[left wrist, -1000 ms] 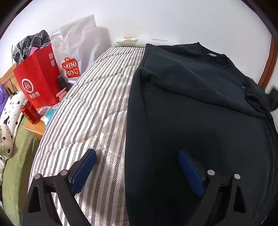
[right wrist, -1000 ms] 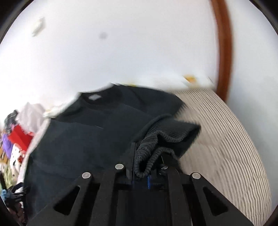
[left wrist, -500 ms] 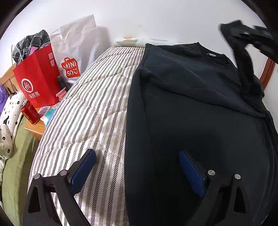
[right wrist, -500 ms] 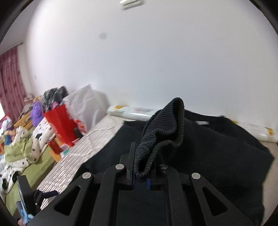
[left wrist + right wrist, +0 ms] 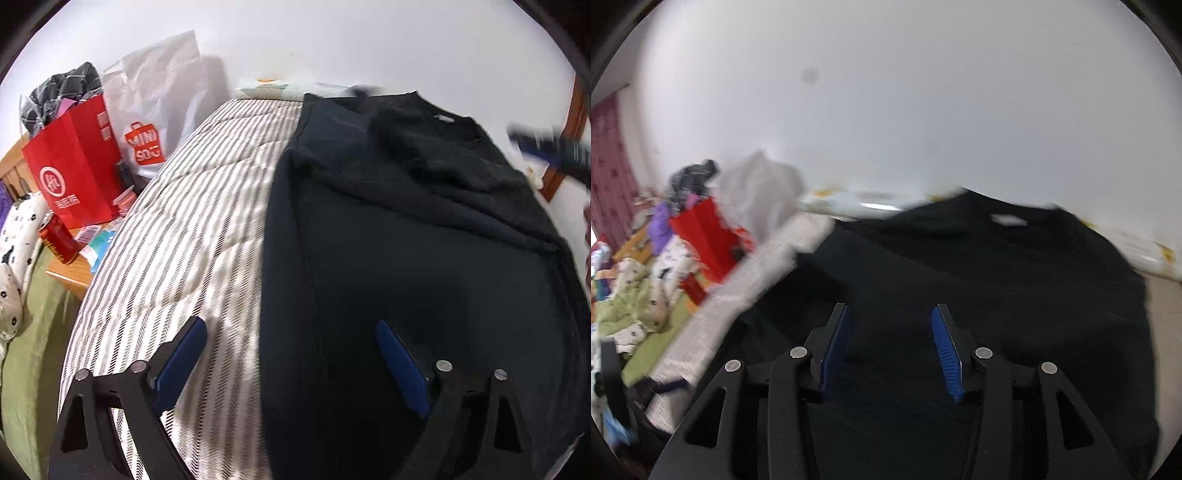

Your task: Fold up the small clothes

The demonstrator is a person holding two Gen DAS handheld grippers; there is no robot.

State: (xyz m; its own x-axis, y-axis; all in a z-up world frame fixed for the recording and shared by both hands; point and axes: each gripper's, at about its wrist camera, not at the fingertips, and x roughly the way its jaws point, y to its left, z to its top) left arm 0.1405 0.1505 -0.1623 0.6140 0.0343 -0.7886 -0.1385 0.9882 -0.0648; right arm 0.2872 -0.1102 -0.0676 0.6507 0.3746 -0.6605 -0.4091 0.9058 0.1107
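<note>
Right gripper (image 5: 890,343) first: jaws parted and empty, where half a second ago they pinched the ribbed cuff of the sleeve. The sleeve is let go and now lies across the chest of the black sweater (image 5: 424,258), so the right sleeve fold looks done. Left gripper (image 5: 288,354) hovers with jaws wide, empty as before, straddling the sweater's left edge near the hem.

The sweater lies flat on the striped bed (image 5: 192,229), collar toward the wall. Left of the sweater there is a broad strip of bare bedding, plenty of room to work. Beyond that, past the bed's edge, sit a red bag (image 5: 74,166) and a can (image 5: 59,240). Right of the sweater the bed runs out quickly, so room there is tight.
</note>
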